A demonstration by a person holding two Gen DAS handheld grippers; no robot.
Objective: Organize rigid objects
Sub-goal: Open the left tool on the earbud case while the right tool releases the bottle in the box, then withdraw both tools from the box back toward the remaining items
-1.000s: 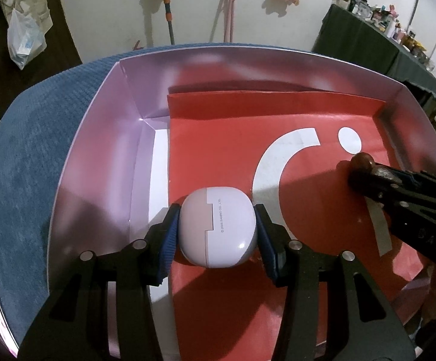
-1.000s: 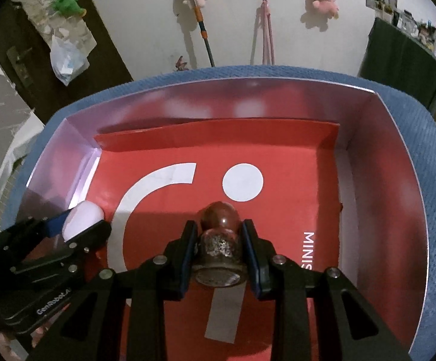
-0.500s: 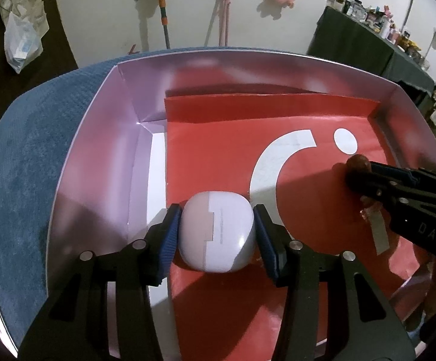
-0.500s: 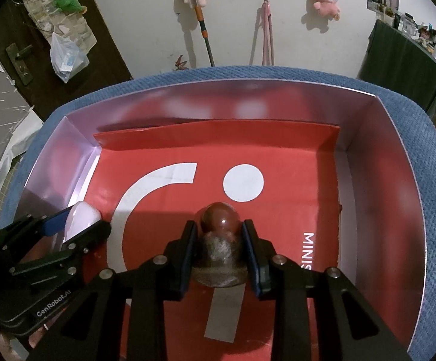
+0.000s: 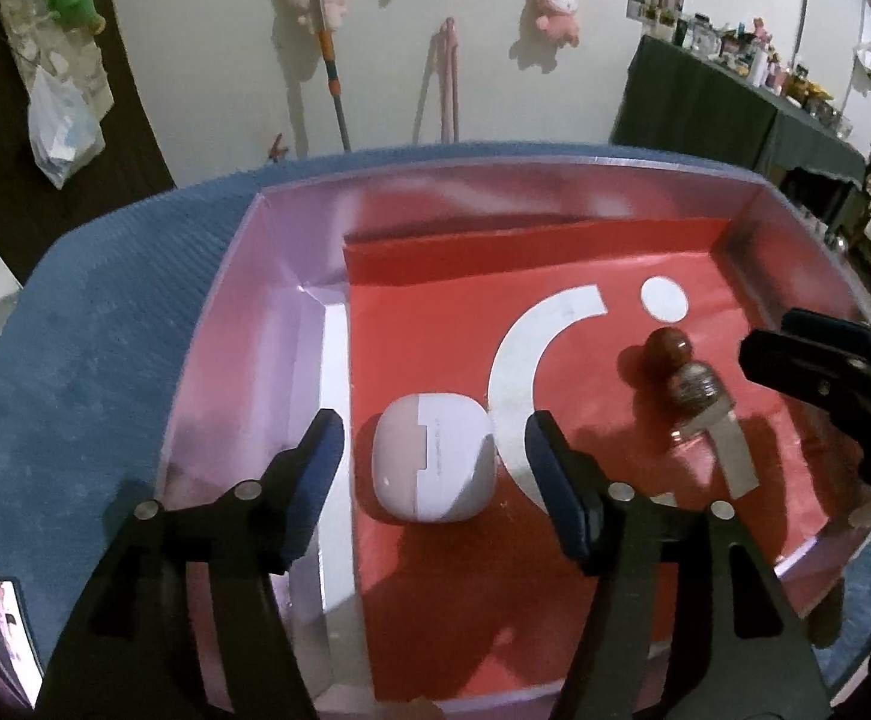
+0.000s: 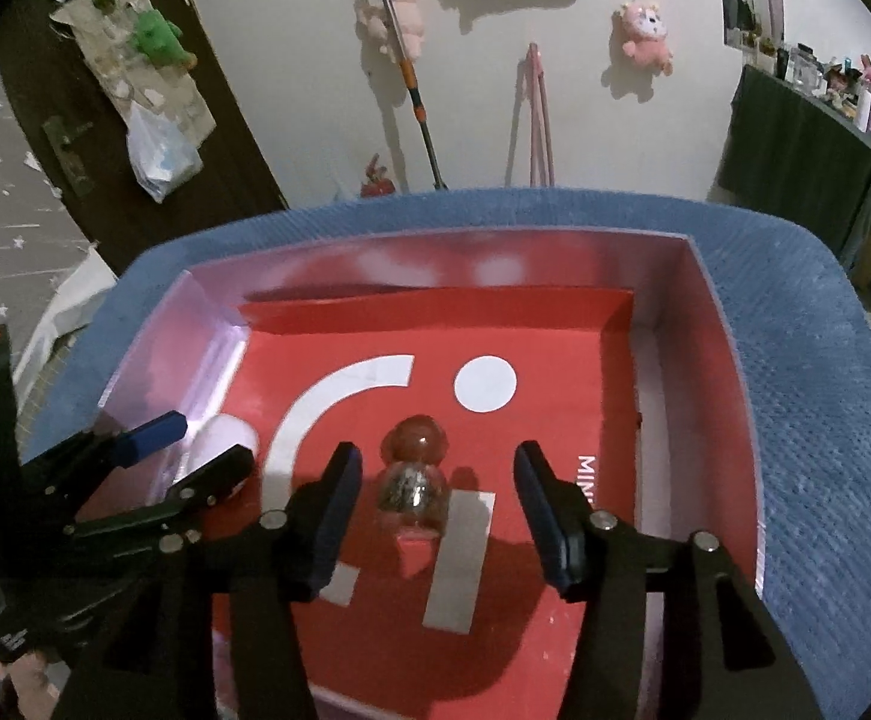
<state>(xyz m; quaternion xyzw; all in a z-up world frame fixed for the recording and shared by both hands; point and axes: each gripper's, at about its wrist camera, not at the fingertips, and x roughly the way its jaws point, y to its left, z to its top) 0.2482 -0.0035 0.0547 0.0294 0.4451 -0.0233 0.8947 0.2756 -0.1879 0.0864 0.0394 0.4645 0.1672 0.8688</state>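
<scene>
Now that both sets of jaws are spreading, the two things pinched a second ago lie free on the red paper liner (image 5: 435, 588) of the shallow pink cardboard box (image 5: 237, 324). The rounded pale-pink plastic earbud case (image 5: 432, 465) rests at the liner's left edge, between the left gripper (image 5: 432, 462) pads but clear of both. The small glass bottle with a round reddish-brown stopper (image 6: 414, 480) lies on its side near the liner's middle, just short of the white dot, untouched between the opening pads of the right gripper (image 6: 435, 504). Both placements look finished, so I judge this step done and the hands free to withdraw. Around the box is a blue textured cushion (image 6: 807, 420); beyond it, a pale wall hung with a pink plush toy (image 6: 645, 39), a leaning mop handle (image 6: 411, 90) and a dark draped table (image 5: 729, 114) of clutter.
</scene>
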